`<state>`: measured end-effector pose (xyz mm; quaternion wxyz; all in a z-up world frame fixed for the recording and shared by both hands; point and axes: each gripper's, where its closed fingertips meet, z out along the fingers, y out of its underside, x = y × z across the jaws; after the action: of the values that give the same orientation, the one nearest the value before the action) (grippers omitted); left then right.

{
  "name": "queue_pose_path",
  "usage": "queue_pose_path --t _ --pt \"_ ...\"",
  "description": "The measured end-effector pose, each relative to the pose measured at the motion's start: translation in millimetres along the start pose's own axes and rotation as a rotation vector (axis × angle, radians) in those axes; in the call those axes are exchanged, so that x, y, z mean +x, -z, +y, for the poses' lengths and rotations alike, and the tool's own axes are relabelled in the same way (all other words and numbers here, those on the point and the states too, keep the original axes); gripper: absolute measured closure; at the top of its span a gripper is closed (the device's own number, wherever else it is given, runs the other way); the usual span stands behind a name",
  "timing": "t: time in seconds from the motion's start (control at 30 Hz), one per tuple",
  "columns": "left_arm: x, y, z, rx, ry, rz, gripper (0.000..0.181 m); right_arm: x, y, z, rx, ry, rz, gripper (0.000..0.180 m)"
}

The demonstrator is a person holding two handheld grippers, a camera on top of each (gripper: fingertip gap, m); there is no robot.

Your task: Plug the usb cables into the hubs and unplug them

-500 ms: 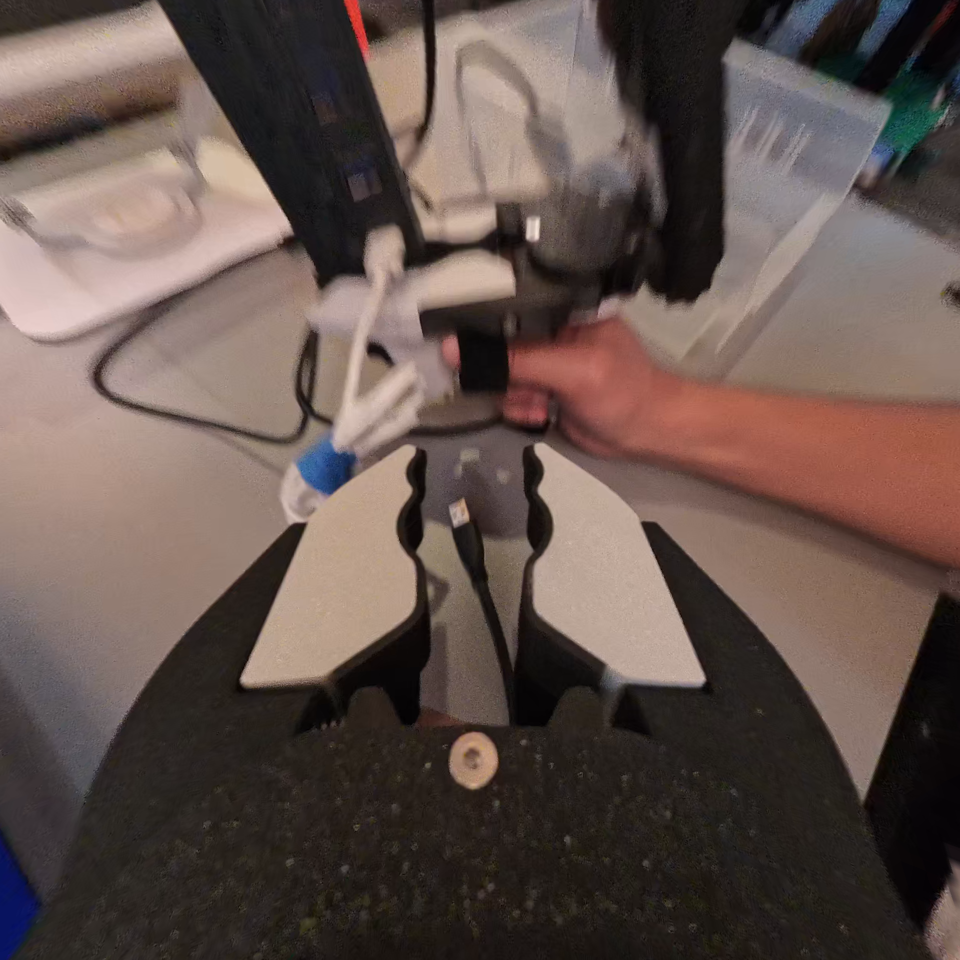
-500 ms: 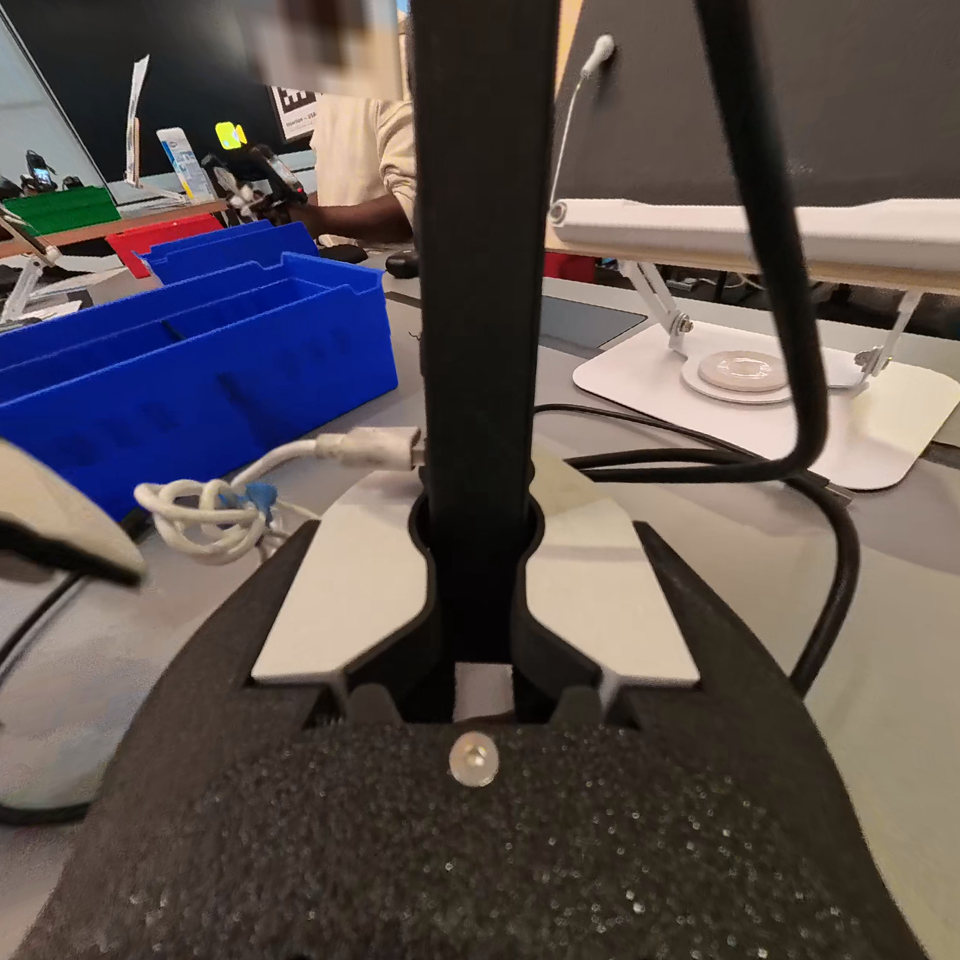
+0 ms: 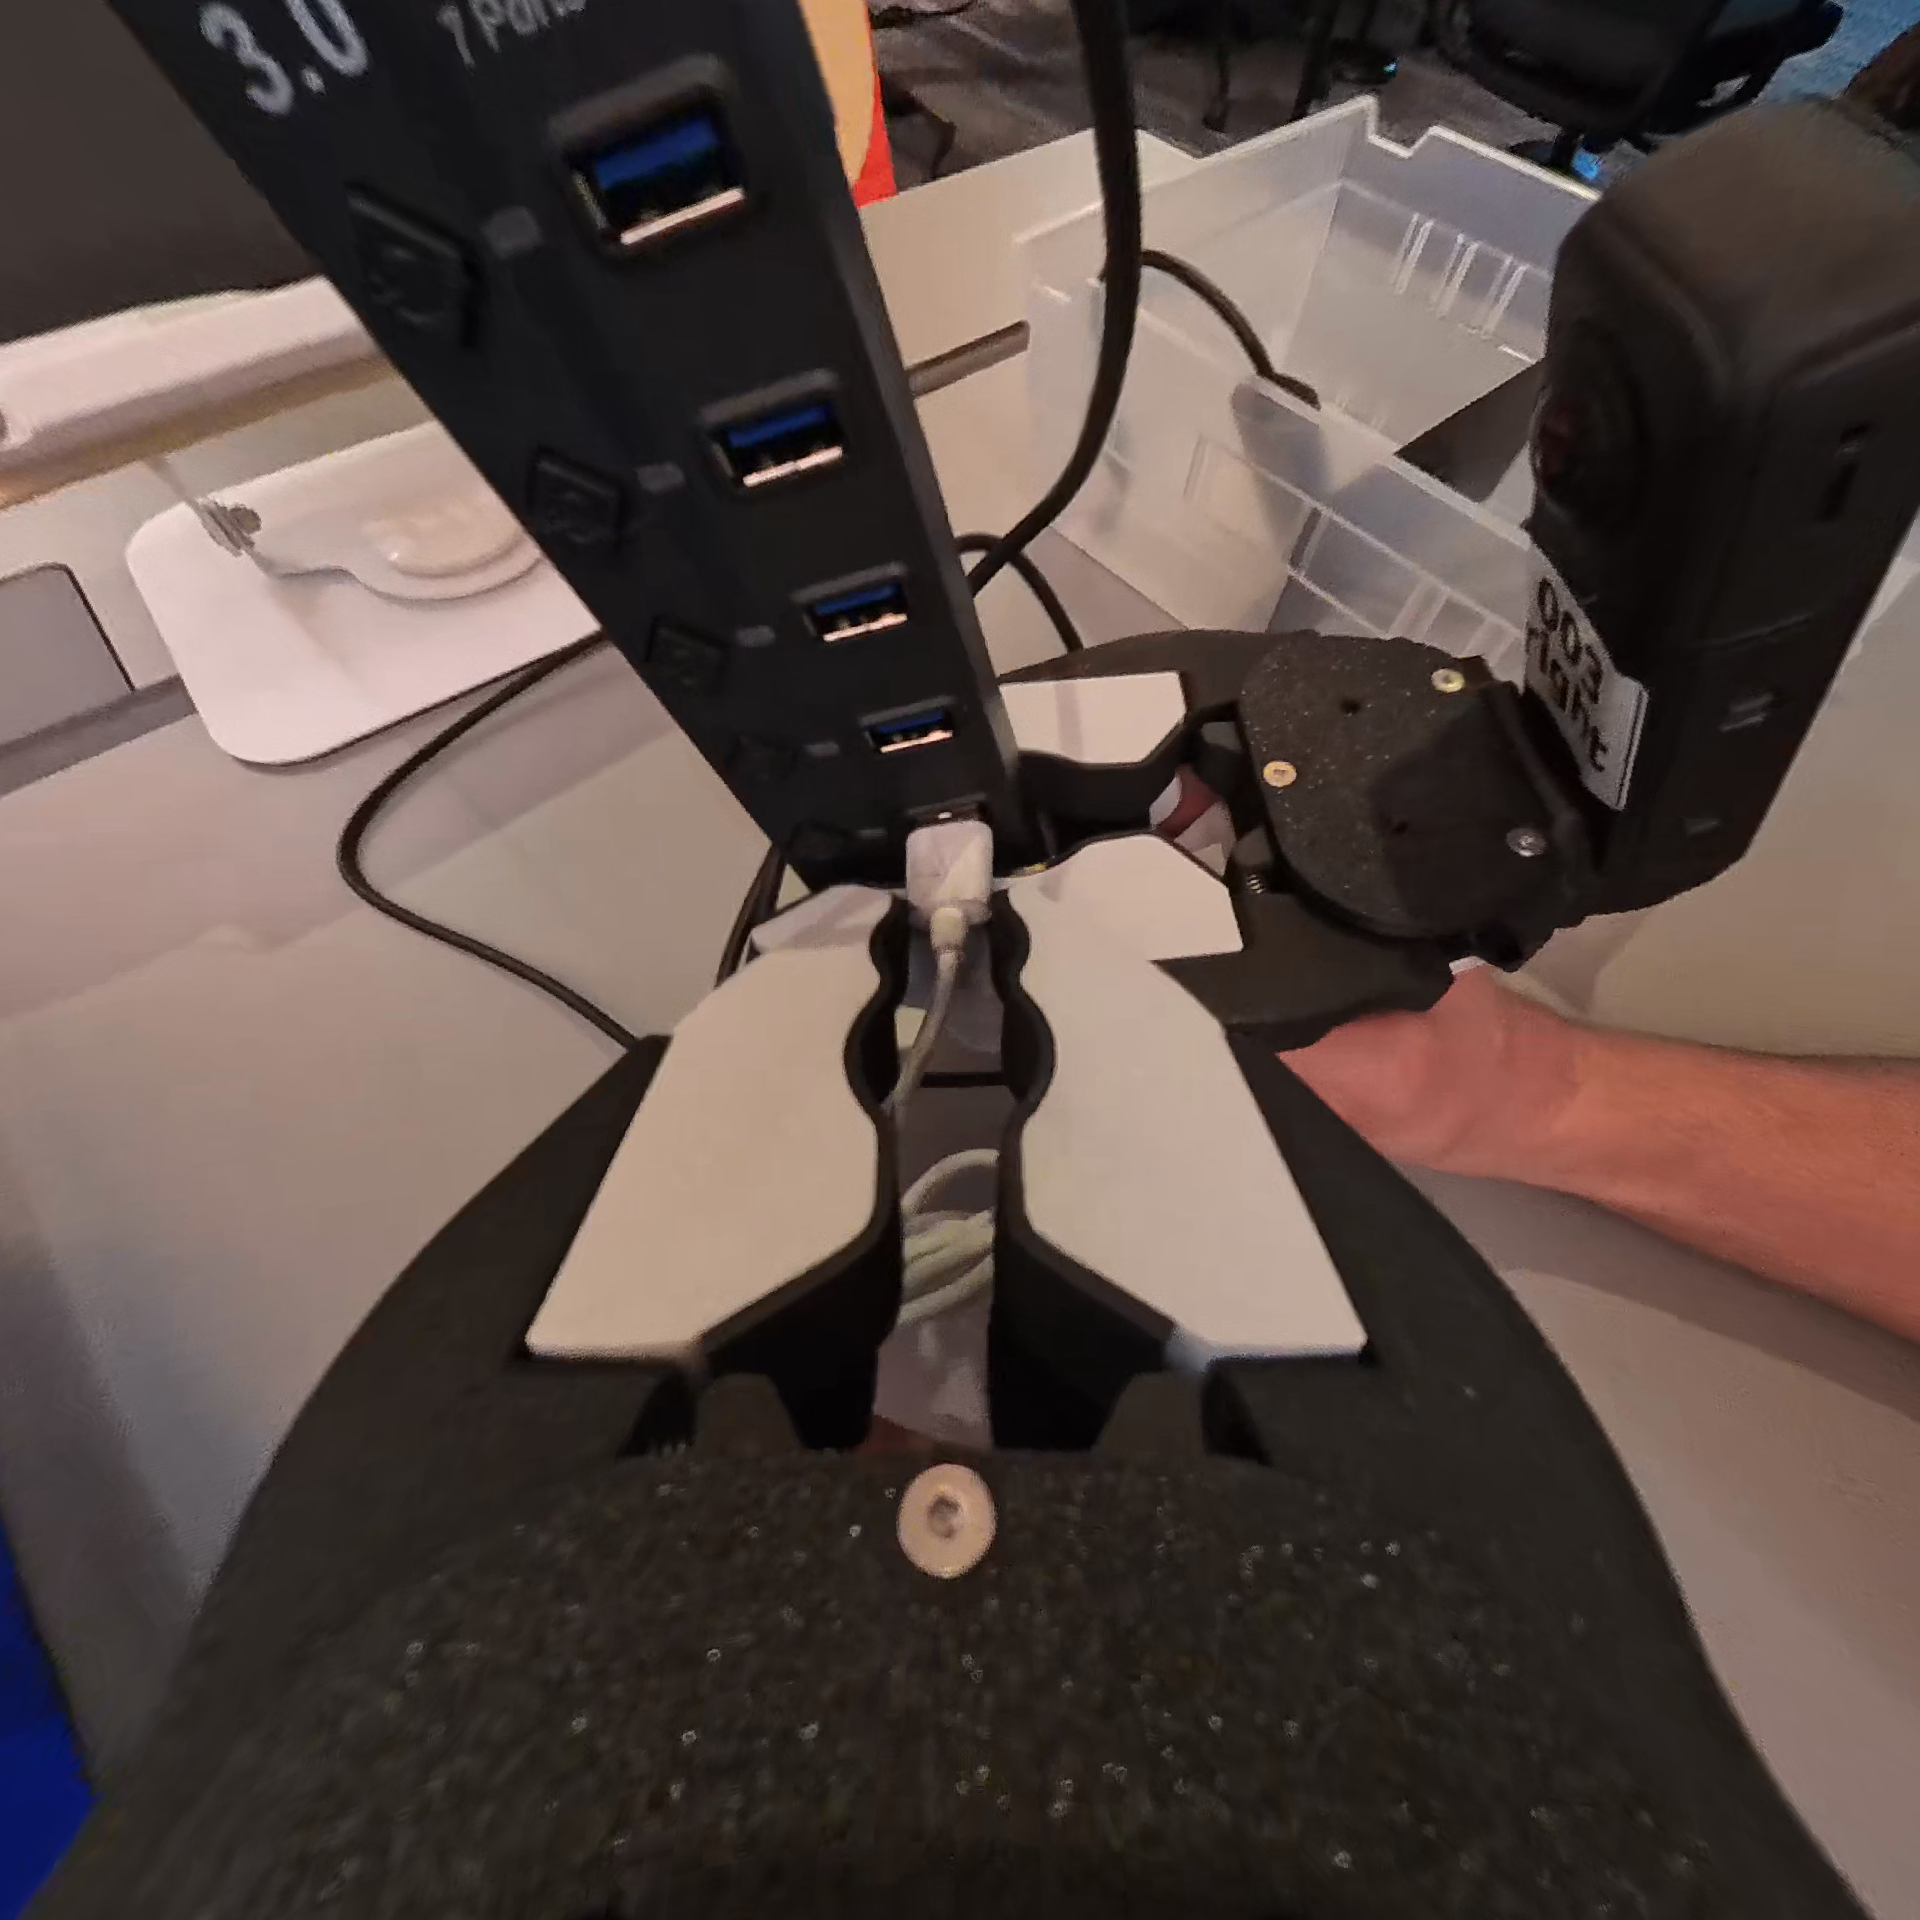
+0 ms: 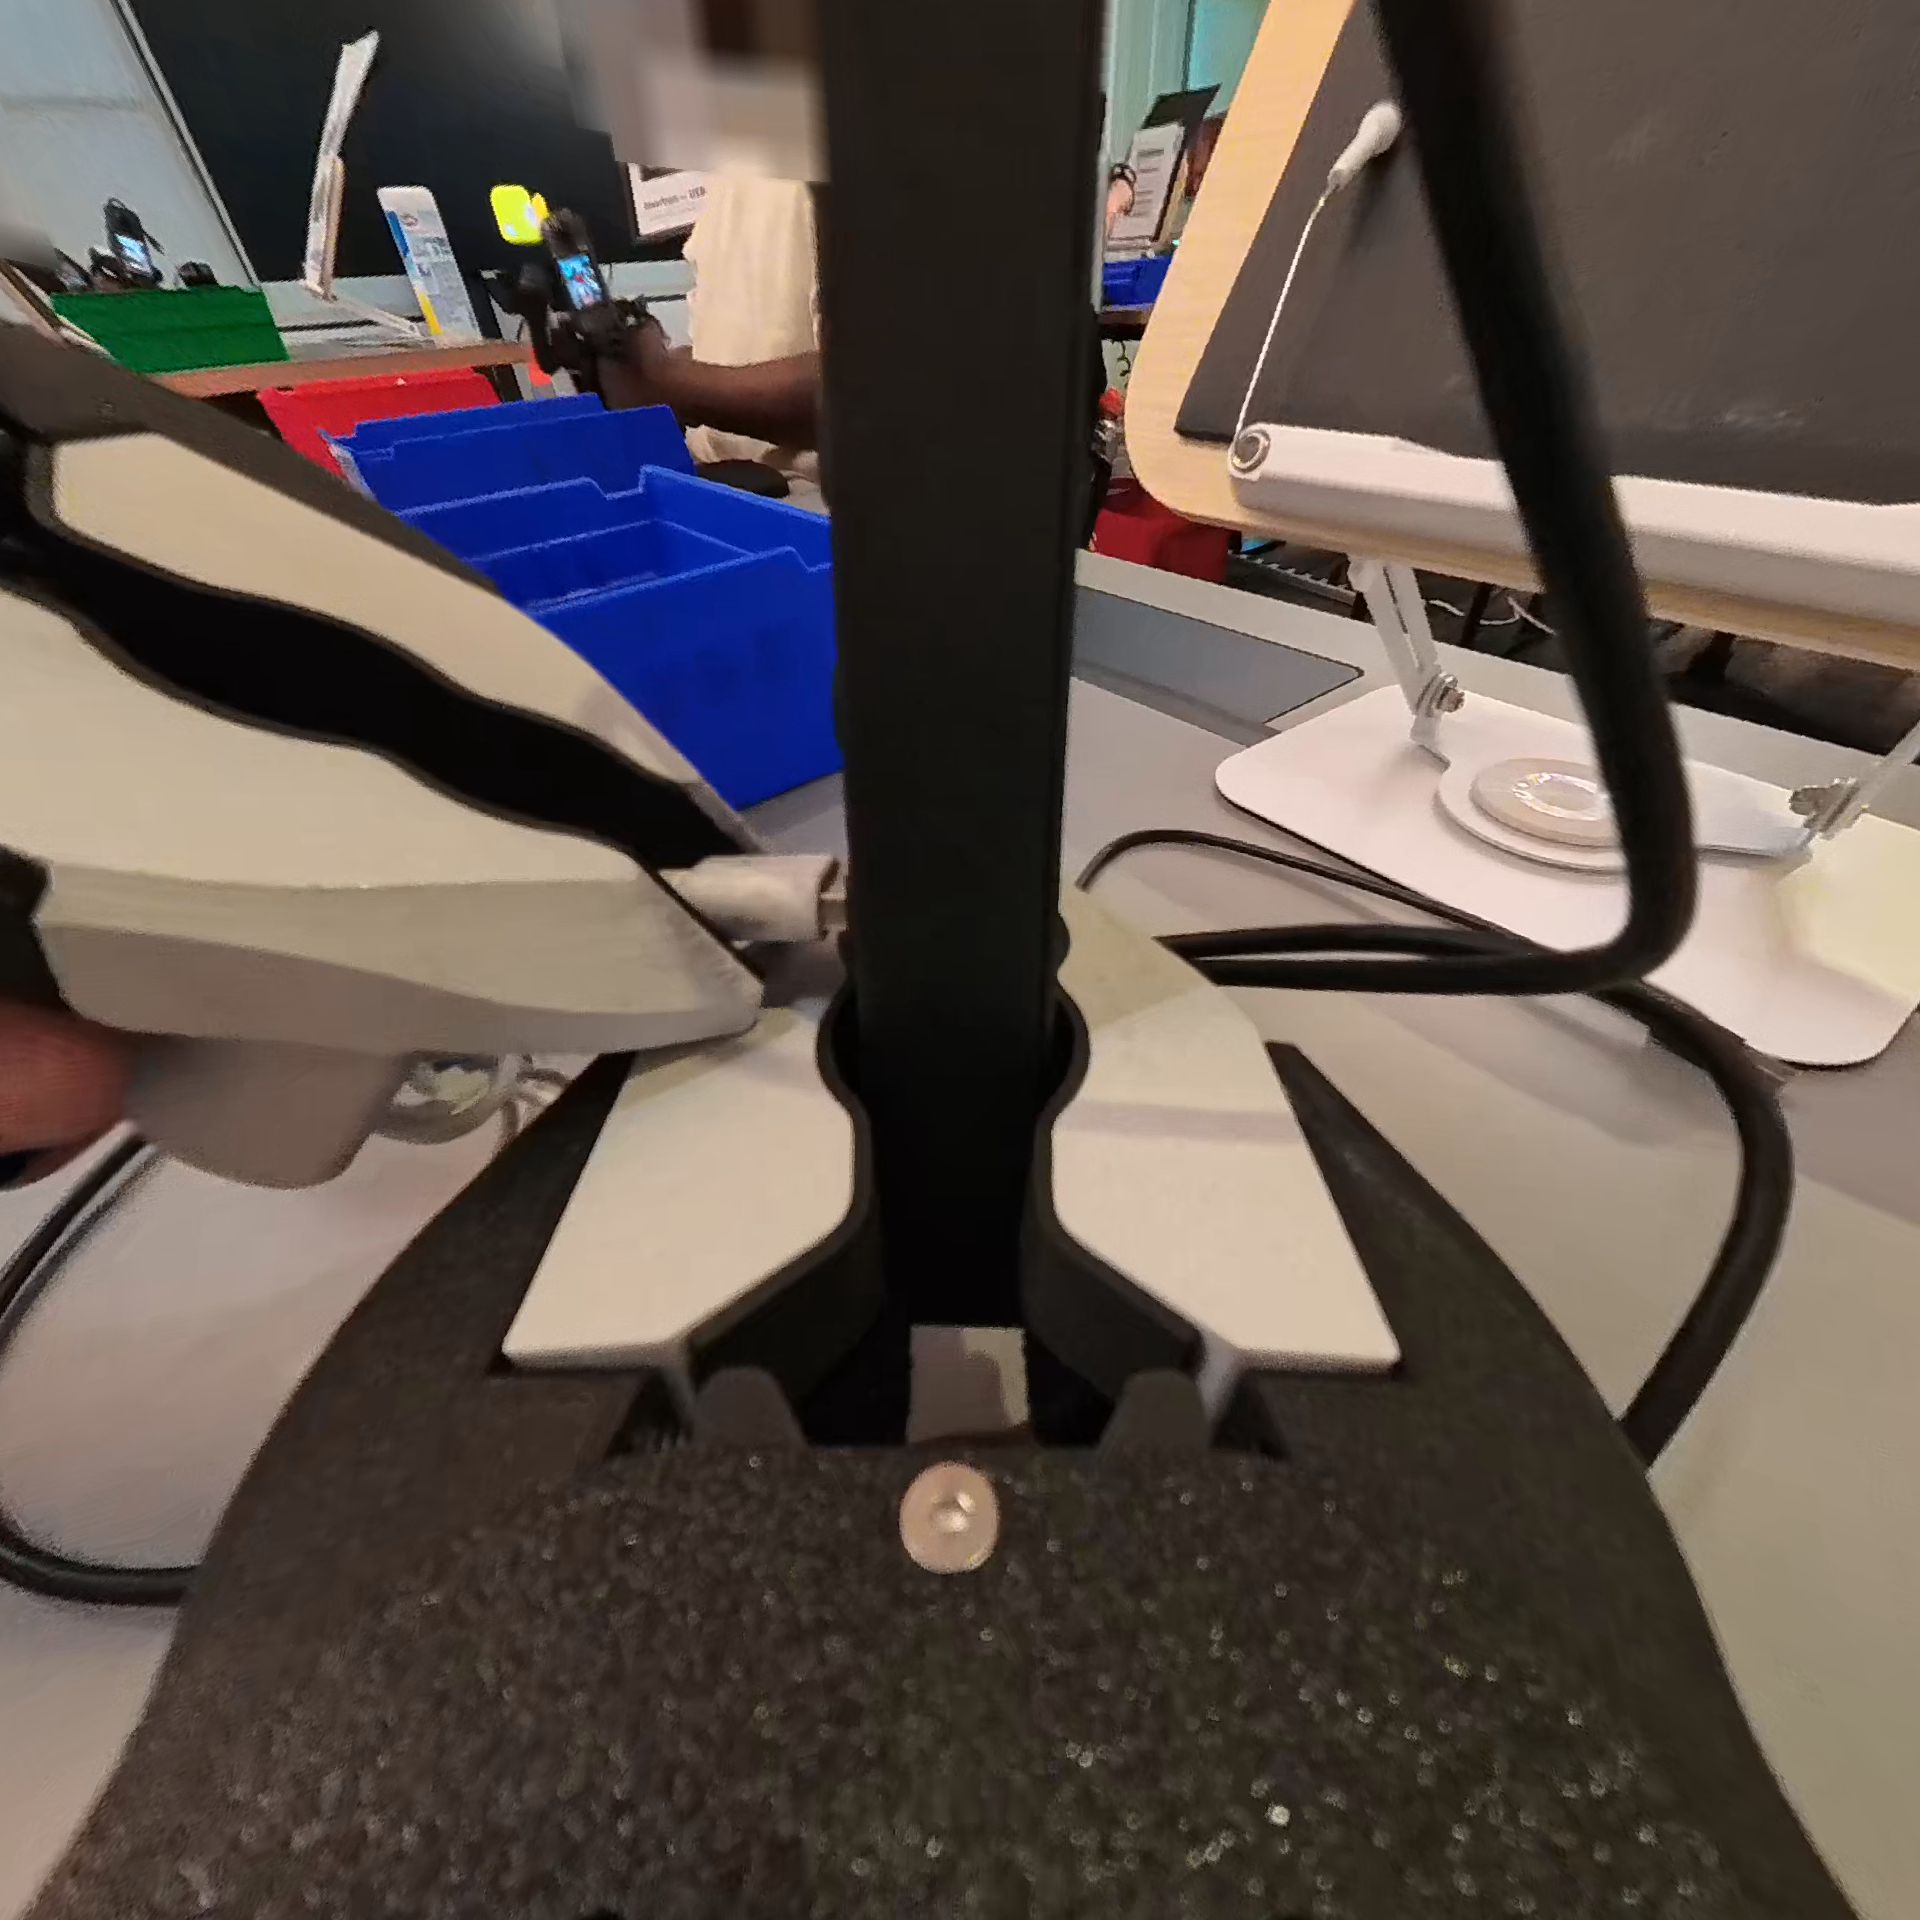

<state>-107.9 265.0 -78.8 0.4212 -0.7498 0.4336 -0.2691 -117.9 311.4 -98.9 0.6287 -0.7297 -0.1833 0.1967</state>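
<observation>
A black USB hub point(image 3: 644, 416) with several blue ports stands upright, tilted a little. My right gripper point(image 4: 956, 1039) is shut on its lower end; it also shows in the left wrist view point(image 3: 1029, 831). A white USB plug point(image 3: 945, 862) sits in the hub's lowest port. My left gripper point(image 3: 951, 935) has its jaws closed in on the rear of this plug, and the white cable point(image 3: 940, 1226) runs back between the fingers to a coil below. In the right wrist view the left gripper point(image 4: 738, 904) comes in from the left, with the plug point(image 4: 779, 894) at its tips against the hub point(image 4: 956, 520).
A clear plastic bin point(image 3: 1351, 343) stands behind the hub. A white stand point(image 4: 1558, 831) carrying a board is at the back. Blue bins point(image 4: 644, 603) are on the left. The hub's thick black cable point(image 4: 1558, 520) loops over the table. A person point(image 4: 748, 312) sits far behind.
My left gripper has moved forward from a black plug on the table up to the hub. Its jaws have narrowed around the white plug. The right gripper still holds the hub.
</observation>
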Motion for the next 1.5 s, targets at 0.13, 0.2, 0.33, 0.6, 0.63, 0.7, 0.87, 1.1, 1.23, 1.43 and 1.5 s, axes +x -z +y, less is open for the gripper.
queue_pose_path --t 0.13,0.2,0.33,0.6,0.63,0.7,0.87,1.1,1.23,1.43,1.5 --pt "11 5 4 0.019 0.014 -0.006 0.167 36 3 6 0.000 -0.203 0.102 0.152" --pt "21 10 12 -0.002 -0.017 0.013 0.167 47 8 3 0.021 -0.197 0.117 0.151" --pt "30 32 44 -0.022 -0.063 0.011 0.167 36 8 0 0.012 -0.116 0.103 0.152" --pt "26 75 106 -0.040 -0.173 -0.083 0.166 27 31 -66 0.030 -0.056 0.001 0.152" --pt "25 76 111 -0.054 -0.171 -0.082 0.167 26 39 -86 0.040 -0.034 -0.010 0.152" --pt "25 76 112 -0.045 -0.143 -0.051 0.166 24 54 -126 0.000 0.010 -0.055 0.152" --pt "23 74 116 -0.050 -0.131 -0.014 0.166 53 108 -243 -0.044 0.207 -0.001 0.152" --pt "19 72 119 -0.059 -0.136 -0.024 0.166 131 198 -351 -0.048 0.303 0.211 0.152" --pt "20 70 122 -0.073 -0.137 -0.015 0.166 167 237 -391 -0.074 0.329 0.331 0.152" --pt "22 69 124 -0.082 -0.144 -0.016 0.166 196 272 -423 -0.084 0.325 0.384 0.152" --pt "22 68 124 -0.087 -0.149 -0.019 0.166 204 276 -422 -0.104 0.323 0.402 0.152"
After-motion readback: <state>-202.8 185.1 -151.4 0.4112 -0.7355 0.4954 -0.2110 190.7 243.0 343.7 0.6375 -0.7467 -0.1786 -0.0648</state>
